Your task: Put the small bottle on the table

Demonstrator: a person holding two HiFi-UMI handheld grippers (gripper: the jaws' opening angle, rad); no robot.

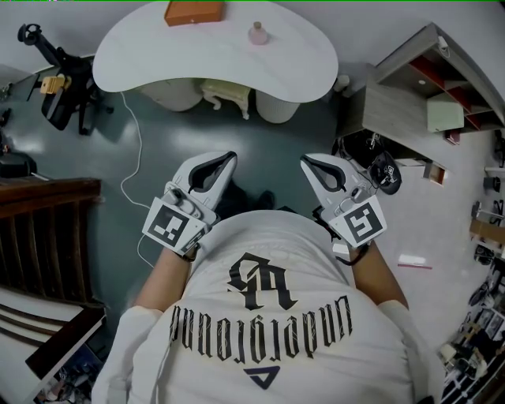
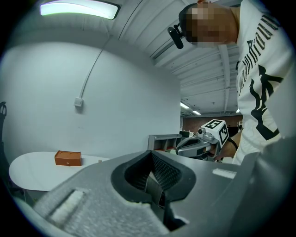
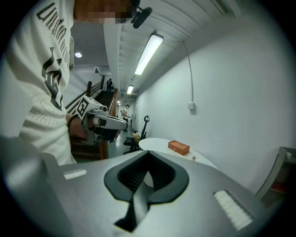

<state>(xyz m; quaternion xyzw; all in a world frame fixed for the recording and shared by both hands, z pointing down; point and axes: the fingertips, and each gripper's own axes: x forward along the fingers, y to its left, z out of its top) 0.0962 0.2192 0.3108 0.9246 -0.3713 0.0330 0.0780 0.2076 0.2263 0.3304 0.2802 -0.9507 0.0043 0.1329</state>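
The small bottle was in neither claw when we looked; it stood on the white table, so the placement asked for appeared already met, or the work was not under way. Starting at the claws: the left gripper had its jaws closed together with nothing between the pads, and the left gripper view confirmed this. The right gripper was likewise closed fully and empty. Both were held close to the person's body, side by side, pointing forward over bare floor. Moving outward, the table lay well apart from both, straight ahead across that floor. The bottle stood upright, long axis vertical, near the table's far edge, just right of an orange box. In the head view it fell roughly on the line midway between the two claws, slightly toward the left one; we judged neither hand clearly nearer. In the right gripper view the bottle showed small and to the right of the jaw line. Any approach would, in our judgement, call for walking forward first.
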